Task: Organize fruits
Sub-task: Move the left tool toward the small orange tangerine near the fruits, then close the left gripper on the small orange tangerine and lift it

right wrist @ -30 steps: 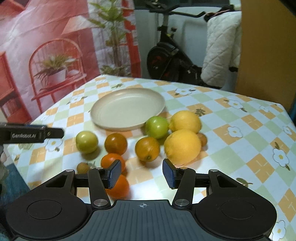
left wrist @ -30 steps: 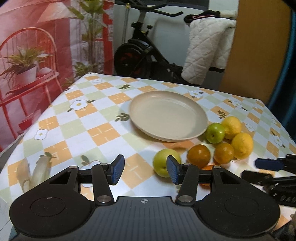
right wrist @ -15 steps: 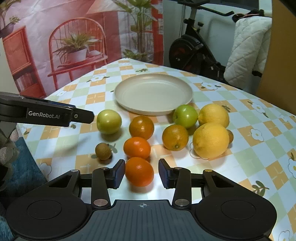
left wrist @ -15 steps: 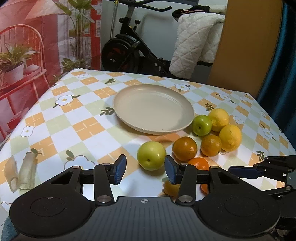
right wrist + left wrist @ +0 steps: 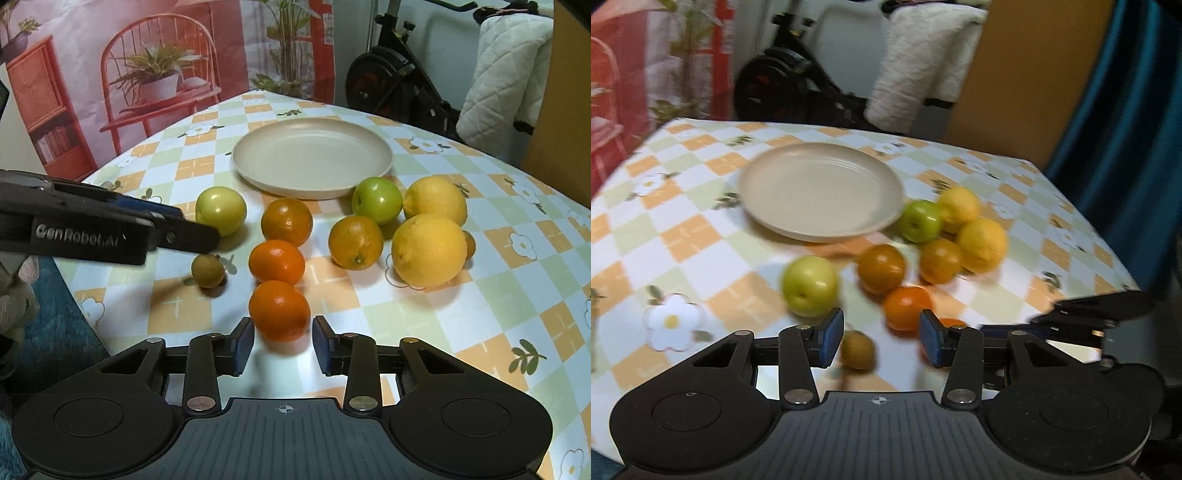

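- I see a beige plate (image 5: 312, 158) at twelve o'clock on the table, upright and bare inside.
- Pale green apple (image 5: 221, 209) sits at ten o'clock of the cluster; a darker green apple (image 5: 376, 200) lies just beside the plate's near rim.
- Two yellow lemons (image 5: 428, 250) crowd together at two o'clock, touching.
- Three oranges (image 5: 286, 221) run in a line toward six; a fourth orange (image 5: 355, 242) lies beside the lemons.
- Nearest orange (image 5: 279, 309) rests at six o'clock.
- Small brown fruit (image 5: 208, 270) at eight o'clock.
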A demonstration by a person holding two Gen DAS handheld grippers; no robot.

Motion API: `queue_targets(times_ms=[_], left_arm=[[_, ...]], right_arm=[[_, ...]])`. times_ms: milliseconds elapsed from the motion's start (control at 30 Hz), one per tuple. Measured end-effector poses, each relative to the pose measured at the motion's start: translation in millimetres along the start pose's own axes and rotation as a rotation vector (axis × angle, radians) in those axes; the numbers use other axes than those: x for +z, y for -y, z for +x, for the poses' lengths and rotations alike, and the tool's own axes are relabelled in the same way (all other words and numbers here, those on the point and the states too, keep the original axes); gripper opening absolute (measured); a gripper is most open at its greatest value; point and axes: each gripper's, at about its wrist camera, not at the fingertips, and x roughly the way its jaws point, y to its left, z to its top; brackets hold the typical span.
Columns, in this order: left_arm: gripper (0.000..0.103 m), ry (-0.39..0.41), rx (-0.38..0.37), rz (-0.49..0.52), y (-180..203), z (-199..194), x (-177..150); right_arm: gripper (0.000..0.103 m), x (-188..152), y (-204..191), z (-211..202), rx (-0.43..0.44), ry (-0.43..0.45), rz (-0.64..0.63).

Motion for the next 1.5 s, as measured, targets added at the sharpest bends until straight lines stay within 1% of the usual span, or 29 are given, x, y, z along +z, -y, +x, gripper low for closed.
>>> queue_targets(times_ms=[67,167,367,700,867,900,1067,1233,1333,1500], left_arm=[[0.048,-0.013,-0.046,-0.006,4,6,-1],[0.048,-0.038,-0.102,-0.042,3,16,-1],[0.048,-0.087,-0.176,-0.090,3,32,-4],[0.048,-0.123,-0.193,-0.122,2,52,-7],[0.048,-0.134,-0.215,-0.137,1,58,-8],[0.046,-0.133,-0.218,-0.135,1,59,-8],[0.045,-0.127,-0.234,-0.122,2,59,-9],[0.045,-0.101,-0.240,-0.114,5,52,-5],[0.045,-0.085,-0.247,-0.107,6,46,4],[0.045,-0.033,-0.245,-0.109,3,33,24]], right_arm=[[0.030,0,2,0,0.002,-0.002,0.002],[0.029,-1,4,0,0.007,-0.002,0.008],[0.026,-2,4,-1,0.009,0.010,0.000],[0.027,-2,3,1,0.018,0.018,0.000],[0.028,-2,5,2,0.021,0.020,0.014],[0.028,-2,4,2,0.020,0.020,0.015],[0.030,-2,5,4,0.028,0.023,0.026],[0.029,-1,4,-3,0.016,0.046,0.018],[0.029,3,4,-10,0.005,0.067,0.012],[0.029,24,4,-19,-0.012,0.111,-0.029]])
